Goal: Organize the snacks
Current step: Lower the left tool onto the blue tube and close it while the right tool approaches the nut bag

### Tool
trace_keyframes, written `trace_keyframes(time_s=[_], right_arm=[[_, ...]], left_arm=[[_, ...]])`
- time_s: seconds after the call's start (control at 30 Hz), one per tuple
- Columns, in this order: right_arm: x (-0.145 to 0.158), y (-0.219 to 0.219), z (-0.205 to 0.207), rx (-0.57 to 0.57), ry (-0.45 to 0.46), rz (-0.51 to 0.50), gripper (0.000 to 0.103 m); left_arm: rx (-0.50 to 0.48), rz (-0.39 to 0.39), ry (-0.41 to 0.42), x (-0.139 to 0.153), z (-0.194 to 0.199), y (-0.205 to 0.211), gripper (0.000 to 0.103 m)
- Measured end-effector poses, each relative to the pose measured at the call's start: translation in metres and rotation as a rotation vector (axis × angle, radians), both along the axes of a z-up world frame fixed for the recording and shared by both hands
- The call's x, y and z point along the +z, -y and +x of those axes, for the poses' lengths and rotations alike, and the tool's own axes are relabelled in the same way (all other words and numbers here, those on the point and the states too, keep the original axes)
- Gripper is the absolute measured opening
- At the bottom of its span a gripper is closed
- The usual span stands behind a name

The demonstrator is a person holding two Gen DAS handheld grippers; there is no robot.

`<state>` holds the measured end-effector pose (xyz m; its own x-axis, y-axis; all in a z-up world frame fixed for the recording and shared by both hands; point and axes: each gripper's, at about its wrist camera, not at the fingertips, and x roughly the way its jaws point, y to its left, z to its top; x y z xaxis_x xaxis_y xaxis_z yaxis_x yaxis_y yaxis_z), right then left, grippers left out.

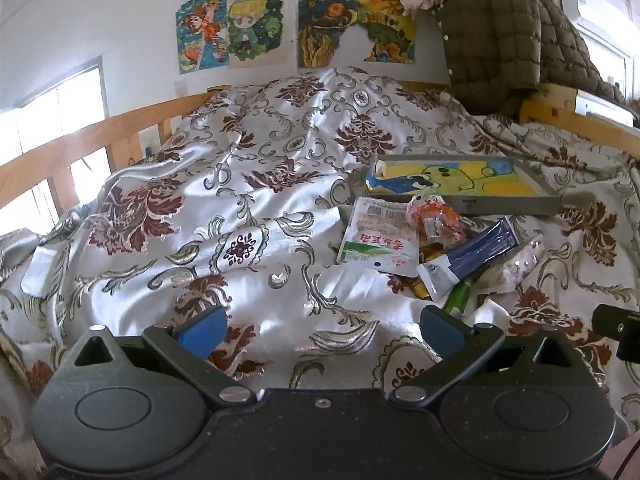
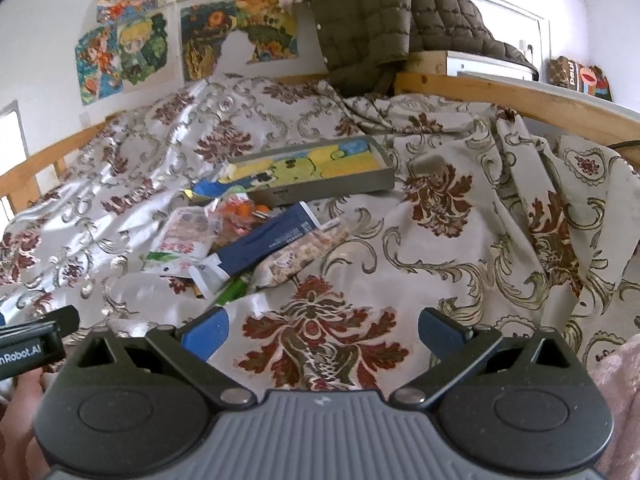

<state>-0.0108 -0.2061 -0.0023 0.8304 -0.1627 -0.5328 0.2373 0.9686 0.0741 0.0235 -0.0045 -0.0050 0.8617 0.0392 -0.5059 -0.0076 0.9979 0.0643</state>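
Observation:
A heap of snack packets lies on the patterned bedspread (image 1: 240, 184). It holds a white and green flat packet (image 1: 376, 236), a navy and white packet (image 1: 468, 256), a clear bag of orange sweets (image 1: 436, 212), a clear bag of pale snacks (image 2: 308, 248) and a green item (image 2: 234, 290) half buried. Behind the heap sits a grey tray (image 1: 512, 204) lined with a yellow cartoon picture. My left gripper (image 1: 322, 330) is open, low and left of the heap, holding nothing. My right gripper (image 2: 322, 330) is open too, near and right of the heap, over bare bedspread.
A wooden bed rail (image 1: 80, 140) runs along the left and another wooden rail (image 2: 520, 96) along the back right. An olive quilted jacket (image 1: 508, 32) hangs over the back corner. Cartoon pictures (image 1: 256, 28) cover the wall. Folds of bedspread rise at the right (image 2: 560, 220).

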Motion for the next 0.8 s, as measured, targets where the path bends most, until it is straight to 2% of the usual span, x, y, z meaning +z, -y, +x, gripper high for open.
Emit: trace_keyframes(time_s=[0.1, 0.2, 0.3, 0.47, 0.6, 0.67, 0.8], right_arm=[[0.003, 0.004, 0.012, -0.003, -0.041, -0.018, 0.103], [0.007, 0.010, 0.026, 0.042, -0.067, -0.023, 0.103], [0.009, 0.015, 0.044, 0.105, -0.095, -0.036, 0.103], [0.008, 0.030, 0.080, 0.210, -0.130, -0.001, 0.103], [0.000, 0.044, 0.110, 0.277, -0.128, 0.017, 0.103], [-0.008, 0.052, 0.121, 0.283, -0.128, 0.042, 0.103], [-0.021, 0.065, 0.142, 0.337, -0.138, 0.158, 0.103]], left_arm=[[-0.014, 0.009, -0.006, 0.002, 0.008, 0.001, 0.102], [-0.045, 0.015, -0.020, 0.005, 0.020, 0.003, 0.102], [-0.082, 0.037, -0.032, 0.007, 0.033, 0.007, 0.102], [-0.166, 0.057, -0.047, 0.012, 0.066, 0.016, 0.102], [-0.225, 0.087, -0.047, 0.013, 0.098, 0.029, 0.102], [-0.269, 0.092, -0.073, 0.011, 0.112, 0.036, 0.102], [-0.373, 0.112, -0.111, 0.004, 0.132, 0.050, 0.102]])
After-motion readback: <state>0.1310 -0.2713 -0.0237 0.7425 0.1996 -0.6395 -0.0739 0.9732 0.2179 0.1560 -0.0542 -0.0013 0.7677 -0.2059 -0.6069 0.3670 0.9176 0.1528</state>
